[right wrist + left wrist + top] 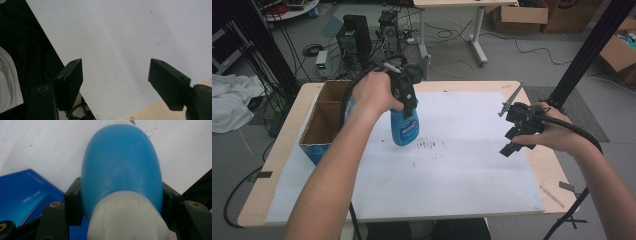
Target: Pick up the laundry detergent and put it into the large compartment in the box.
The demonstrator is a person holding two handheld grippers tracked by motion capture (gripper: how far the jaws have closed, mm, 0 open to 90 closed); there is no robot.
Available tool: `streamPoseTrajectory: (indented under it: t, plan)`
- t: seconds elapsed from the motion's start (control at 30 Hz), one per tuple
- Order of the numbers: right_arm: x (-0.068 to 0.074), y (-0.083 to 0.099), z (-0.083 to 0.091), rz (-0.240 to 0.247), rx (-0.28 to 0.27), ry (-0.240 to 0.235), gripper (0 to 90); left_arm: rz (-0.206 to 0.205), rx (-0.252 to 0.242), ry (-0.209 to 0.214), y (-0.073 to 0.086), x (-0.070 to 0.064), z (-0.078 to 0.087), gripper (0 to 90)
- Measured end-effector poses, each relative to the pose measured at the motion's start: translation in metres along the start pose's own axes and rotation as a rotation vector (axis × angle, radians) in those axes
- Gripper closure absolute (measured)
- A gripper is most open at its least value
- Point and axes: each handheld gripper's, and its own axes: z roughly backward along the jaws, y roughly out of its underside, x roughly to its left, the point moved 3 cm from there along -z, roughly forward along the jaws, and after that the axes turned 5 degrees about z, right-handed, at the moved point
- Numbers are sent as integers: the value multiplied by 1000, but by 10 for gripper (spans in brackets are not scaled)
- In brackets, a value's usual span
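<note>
A blue plastic bottle [404, 127] with a white label hangs above the white sheet, base down, just right of the open cardboard box [323, 120]. My left gripper [408, 102] is shut on its upper part. In the left gripper view the blue bottle [121, 167] bulges between the jaws, its white neck [127, 216] nearest the camera. My right gripper [514, 136] hovers open over the sheet's right side, apart from the bottle; in the right gripper view my right gripper [115, 80] has its jaws spread wide with nothing between them.
A white sheet [452, 165] covers most of the wooden table [287, 130]. Dark crumbs [427, 145] are scattered under the bottle. The box has blue outer walls [22, 195]. A black frame post [587, 50] rises at the right; cables and equipment lie on the floor beyond.
</note>
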Motion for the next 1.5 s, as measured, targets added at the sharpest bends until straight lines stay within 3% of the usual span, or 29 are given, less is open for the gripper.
streamPoseTrajectory:
  t: [0.43,0.67,0.97,1.23,1.5]
  plan:
    - [2,-8,-2,15,-1,-4,280,274,-2,9,38,39,61,381]
    - [3,-9,-1,22,0,-5,280,412,5,3,67,67,82,381]
    - [2,-11,0,23,0,-1,280,587,-32,-1,104,99,103,381]
    - [2,-8,3,17,-9,2,281,697,-38,-19,132,124,107,381]
    - [1,-6,3,13,-10,2,281,760,-36,-26,147,137,100,381]
